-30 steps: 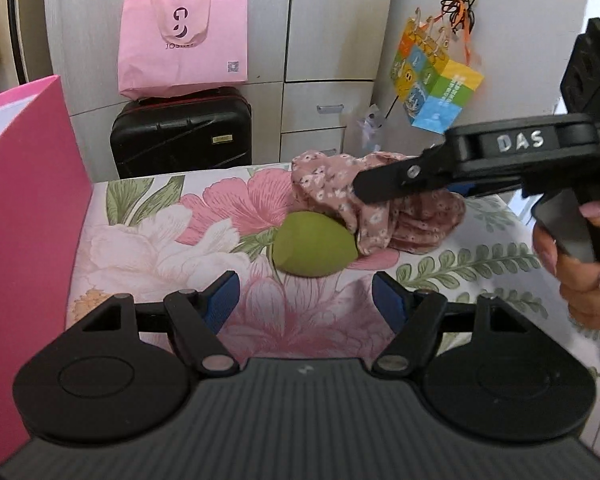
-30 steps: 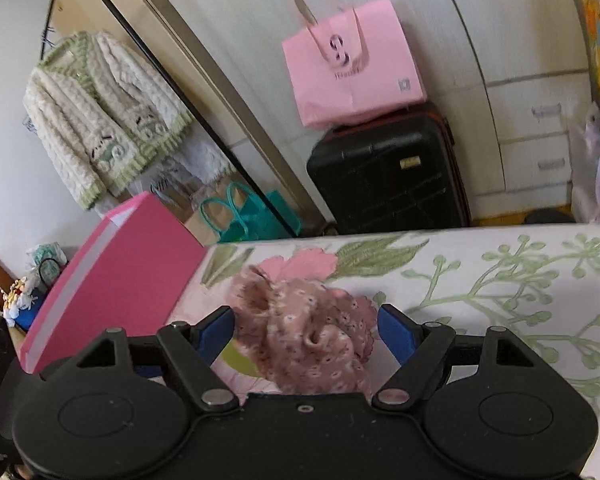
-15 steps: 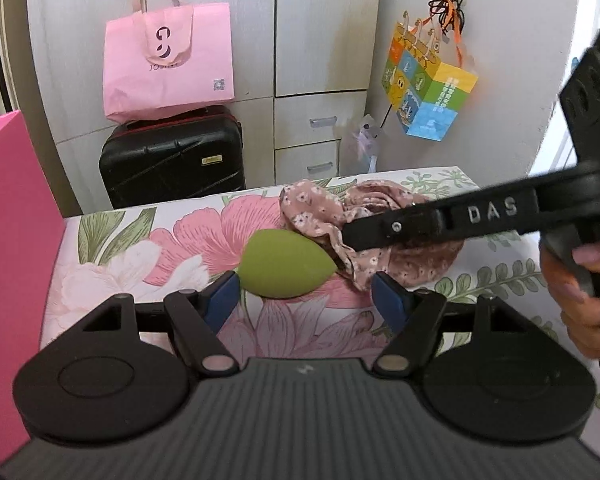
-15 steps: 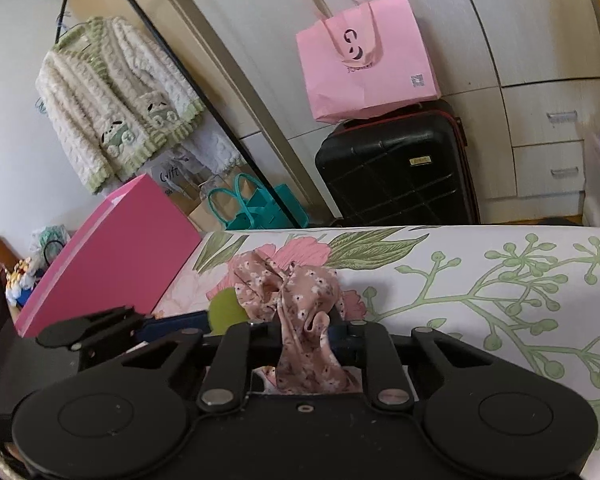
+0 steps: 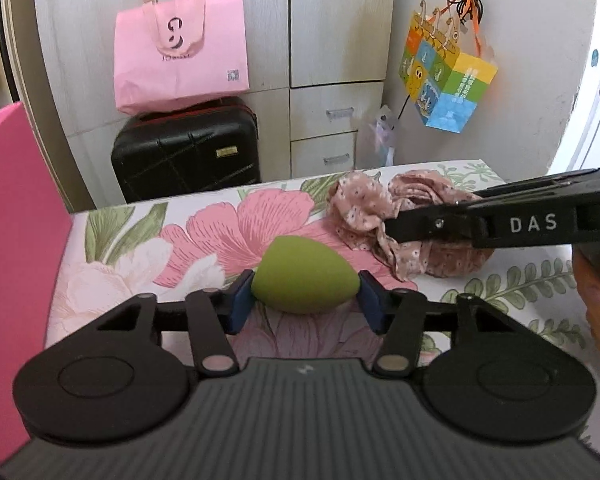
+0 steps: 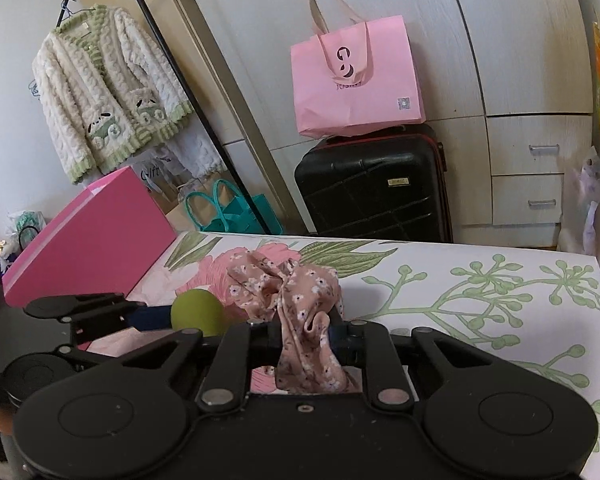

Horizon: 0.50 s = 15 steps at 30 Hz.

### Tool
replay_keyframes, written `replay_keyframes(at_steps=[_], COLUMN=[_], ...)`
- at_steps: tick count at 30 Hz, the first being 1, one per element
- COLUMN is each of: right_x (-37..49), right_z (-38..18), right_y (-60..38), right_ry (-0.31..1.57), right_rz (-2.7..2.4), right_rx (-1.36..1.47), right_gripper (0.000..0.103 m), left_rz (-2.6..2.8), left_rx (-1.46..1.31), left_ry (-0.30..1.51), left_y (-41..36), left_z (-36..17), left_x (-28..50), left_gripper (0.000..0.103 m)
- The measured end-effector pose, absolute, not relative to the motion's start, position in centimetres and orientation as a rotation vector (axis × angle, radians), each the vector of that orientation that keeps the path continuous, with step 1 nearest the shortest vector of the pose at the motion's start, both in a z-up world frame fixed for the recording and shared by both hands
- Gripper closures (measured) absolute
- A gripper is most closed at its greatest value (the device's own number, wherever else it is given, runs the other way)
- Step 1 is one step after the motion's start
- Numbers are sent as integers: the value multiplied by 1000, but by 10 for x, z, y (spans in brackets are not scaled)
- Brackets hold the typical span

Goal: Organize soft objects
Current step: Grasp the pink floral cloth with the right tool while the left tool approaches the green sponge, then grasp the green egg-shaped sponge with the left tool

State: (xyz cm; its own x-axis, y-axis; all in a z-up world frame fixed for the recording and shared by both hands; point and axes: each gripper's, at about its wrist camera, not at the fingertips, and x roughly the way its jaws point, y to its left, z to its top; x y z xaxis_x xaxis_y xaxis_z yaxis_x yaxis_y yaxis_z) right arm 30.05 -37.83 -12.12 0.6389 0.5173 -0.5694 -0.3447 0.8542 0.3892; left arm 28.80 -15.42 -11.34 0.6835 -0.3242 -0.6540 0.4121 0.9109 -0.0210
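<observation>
A green egg-shaped sponge lies on the floral table cover. My left gripper is shut on it, blue pads touching both ends. It also shows in the right wrist view. A pink floral scrunchie lies just right of the sponge. My right gripper is shut on the scrunchie, its cloth bunched between the jaws. The right gripper also shows from the side in the left wrist view.
A large pink box stands at the table's left edge; it also shows in the right wrist view. Behind the table are a black suitcase, a pink paper bag, drawers and a coloured gift bag.
My right gripper closed on the scrunchie. My left gripper moved forward and closed on the green sponge.
</observation>
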Motion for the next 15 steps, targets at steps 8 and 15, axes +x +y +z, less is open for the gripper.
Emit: replay_keyframes(at_steps=[8, 15], right_x=[286, 259], right_z=[-113, -100], right_y=[-372, -373], right_ry=[694, 673], right_rz=[476, 461], right_rx=[232, 230], right_gripper=[82, 82], left_rz=[-422, -452], left_rx=[139, 123], left_ry=[714, 722], left_y=[-149, -140], left_z=[-102, -85], left_x=[279, 255], left_gripper=[53, 53])
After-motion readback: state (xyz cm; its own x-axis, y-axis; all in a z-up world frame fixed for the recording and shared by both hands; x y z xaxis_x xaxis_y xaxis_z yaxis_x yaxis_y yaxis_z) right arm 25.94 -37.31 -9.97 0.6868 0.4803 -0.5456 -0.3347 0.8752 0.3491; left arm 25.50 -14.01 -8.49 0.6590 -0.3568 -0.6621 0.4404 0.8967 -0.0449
